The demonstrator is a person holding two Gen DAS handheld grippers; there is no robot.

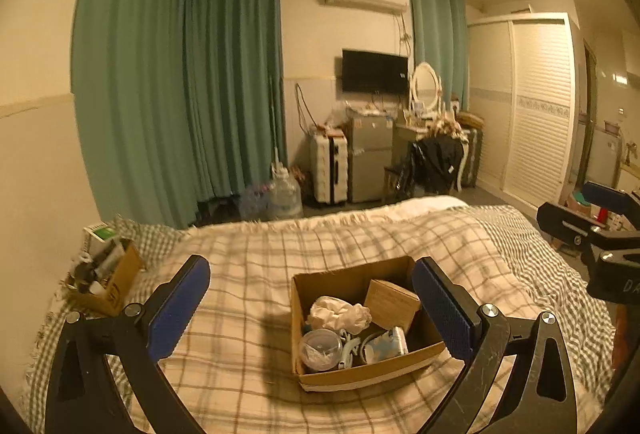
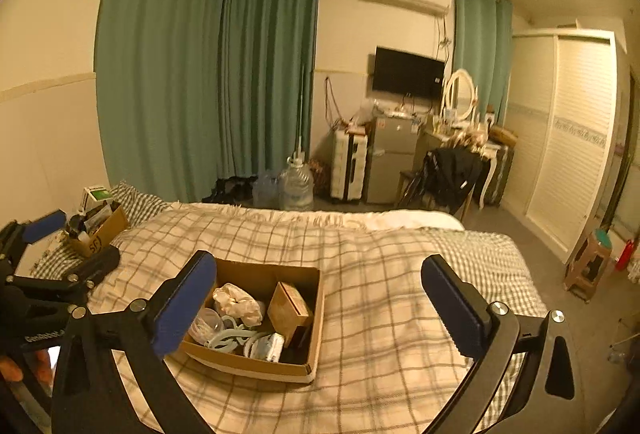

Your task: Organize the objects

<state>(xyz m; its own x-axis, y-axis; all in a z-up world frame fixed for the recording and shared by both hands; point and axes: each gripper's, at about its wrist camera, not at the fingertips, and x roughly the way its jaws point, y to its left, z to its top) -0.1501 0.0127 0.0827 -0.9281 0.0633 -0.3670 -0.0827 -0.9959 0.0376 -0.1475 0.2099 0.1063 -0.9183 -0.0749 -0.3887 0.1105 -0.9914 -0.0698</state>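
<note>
An open cardboard box sits on the plaid bed cover. It holds a small brown box, crumpled white cloth, a clear round tub, and pale blue items. My left gripper is open and empty above the bed, just left of the box. My right gripper is open and empty, hovering near the box's right side. Each gripper shows at the edge of the other's view.
A second cardboard box full of small items sits at the bed's far left by the wall. Beyond the bed stand water jugs, a suitcase, a small fridge, a dressing table, and a wardrobe. A stool stands right.
</note>
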